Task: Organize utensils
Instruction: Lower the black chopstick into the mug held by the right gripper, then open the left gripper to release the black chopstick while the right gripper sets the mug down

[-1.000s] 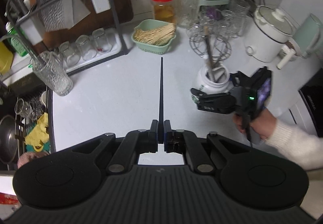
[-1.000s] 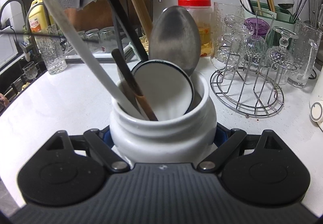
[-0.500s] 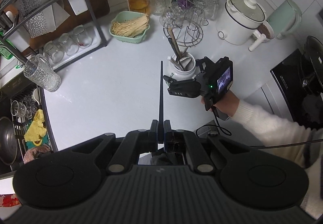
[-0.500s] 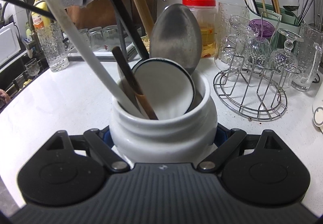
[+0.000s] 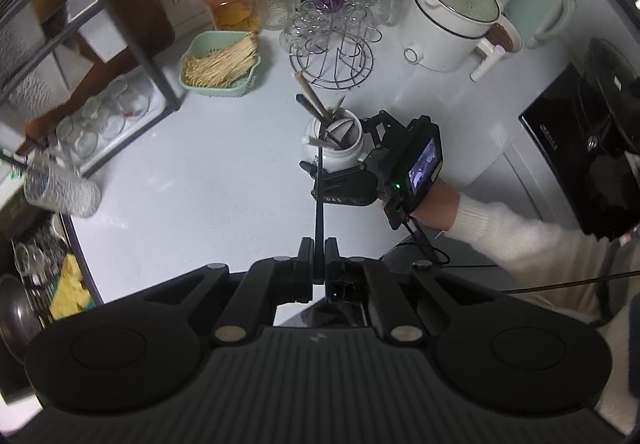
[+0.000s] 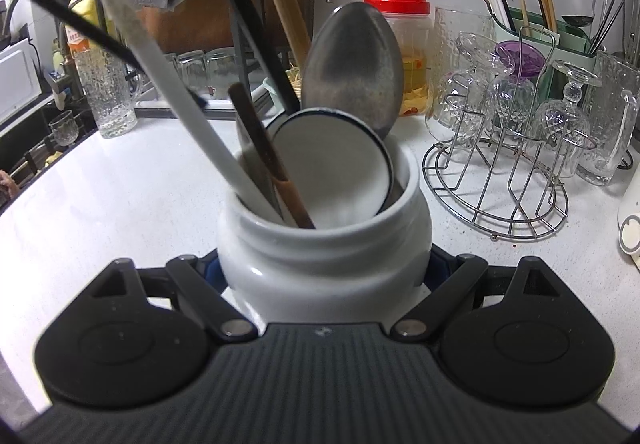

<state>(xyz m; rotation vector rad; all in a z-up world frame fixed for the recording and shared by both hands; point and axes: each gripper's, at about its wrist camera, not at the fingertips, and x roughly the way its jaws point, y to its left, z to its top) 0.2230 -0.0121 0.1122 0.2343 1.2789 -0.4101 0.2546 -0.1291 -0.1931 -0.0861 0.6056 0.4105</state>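
Observation:
My left gripper [image 5: 319, 264] is shut on a black chopstick [image 5: 320, 199] that points forward, its tip over the mouth of the white ceramic jar [image 5: 335, 151]. My right gripper [image 6: 324, 268] is shut on the white jar [image 6: 324, 248], holding it on the counter. The jar holds a metal spoon [image 6: 352, 71], a white round-headed spoon [image 6: 332, 171], a white chopstick [image 6: 160, 67] and several dark and wooden sticks. The black chopstick [image 6: 68, 21] enters the right wrist view from the upper left, its tip near the white chopstick.
A wire glass rack [image 6: 508, 147] stands right of the jar, a green utensil caddy [image 6: 532, 23] and a red-lidded jar [image 6: 408, 51] behind. A green basket of sticks [image 5: 220, 63], a dish rack [image 5: 92, 83], a tall glass [image 5: 60, 187] and a rice cooker [image 5: 456, 19] ring the white counter [image 5: 200, 179].
My left gripper has carried the black chopstick up and toward the jar; its tip now reaches the jar mouth. The right gripper still holds the jar in place.

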